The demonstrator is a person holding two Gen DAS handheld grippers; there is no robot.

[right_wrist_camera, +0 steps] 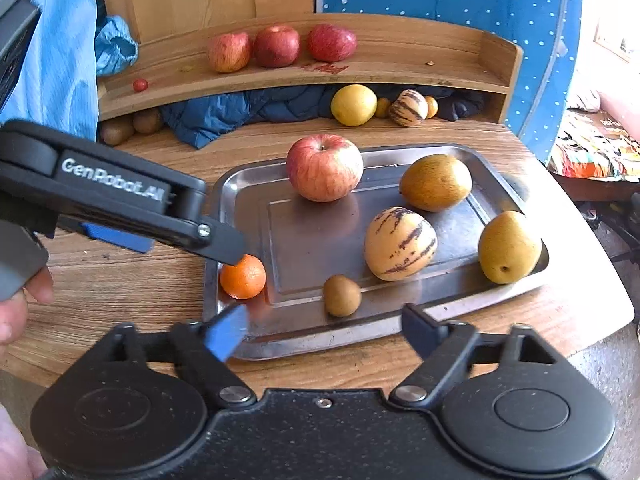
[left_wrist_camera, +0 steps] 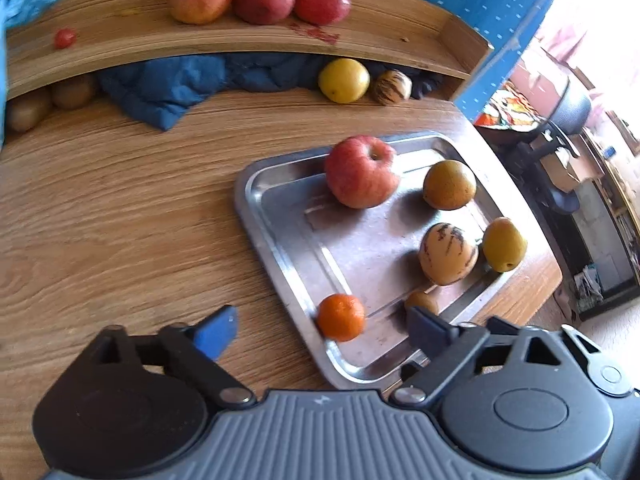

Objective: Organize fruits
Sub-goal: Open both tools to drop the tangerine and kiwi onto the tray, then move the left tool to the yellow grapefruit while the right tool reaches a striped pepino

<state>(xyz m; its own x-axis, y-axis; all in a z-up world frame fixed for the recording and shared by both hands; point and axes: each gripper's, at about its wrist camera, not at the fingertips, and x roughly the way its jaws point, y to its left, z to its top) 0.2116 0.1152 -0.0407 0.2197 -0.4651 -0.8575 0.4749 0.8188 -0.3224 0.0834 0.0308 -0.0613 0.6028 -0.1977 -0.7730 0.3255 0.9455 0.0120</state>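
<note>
The left gripper (left_wrist_camera: 322,330) has its jaws spread wide, nothing held between them. One blue-padded finger (left_wrist_camera: 216,336) sits to the left and a darker finger (left_wrist_camera: 428,330) to the right. In the right wrist view this left gripper (right_wrist_camera: 192,240) reaches in from the left edge, angled downward, and a hand (right_wrist_camera: 16,308) grips its handle there, fingertips showing. The right gripper (right_wrist_camera: 322,330) is likewise spread wide and empty, its blue finger (right_wrist_camera: 226,334) blurred.
</note>
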